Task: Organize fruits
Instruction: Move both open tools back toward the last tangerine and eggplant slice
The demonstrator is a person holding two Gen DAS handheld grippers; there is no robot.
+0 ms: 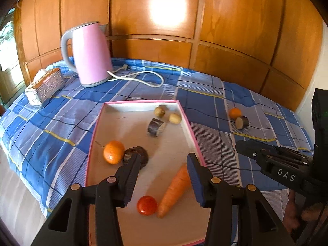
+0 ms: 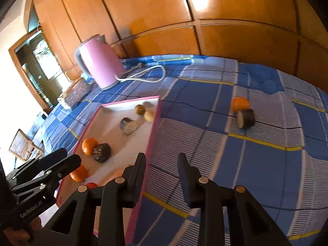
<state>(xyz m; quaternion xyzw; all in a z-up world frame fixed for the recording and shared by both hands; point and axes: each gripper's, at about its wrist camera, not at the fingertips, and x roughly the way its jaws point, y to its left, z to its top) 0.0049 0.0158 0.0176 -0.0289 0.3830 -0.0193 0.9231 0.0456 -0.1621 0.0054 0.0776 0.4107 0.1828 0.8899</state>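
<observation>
A pink-rimmed white tray (image 1: 143, 104) lies on the blue plaid cloth. In it are an orange (image 1: 113, 152), a dark round piece (image 1: 138, 153), a carrot (image 1: 174, 190), a tomato (image 1: 147, 205), a cut eggplant piece (image 1: 156, 127) and two small brownish fruits (image 1: 160, 110). My left gripper (image 1: 162, 168) is open and empty above the tray's near end. On the cloth to the right lie another orange (image 2: 240, 104) and an eggplant piece (image 2: 246, 118). My right gripper (image 2: 162, 170) is open and empty over the tray's right rim (image 2: 152, 135).
A pink kettle (image 1: 90, 54) with a white cord (image 1: 143, 78) stands at the back left. A patterned tissue box (image 1: 44, 87) sits left of it. Wooden panelling runs behind the table. The right gripper's body (image 1: 283, 164) shows in the left wrist view.
</observation>
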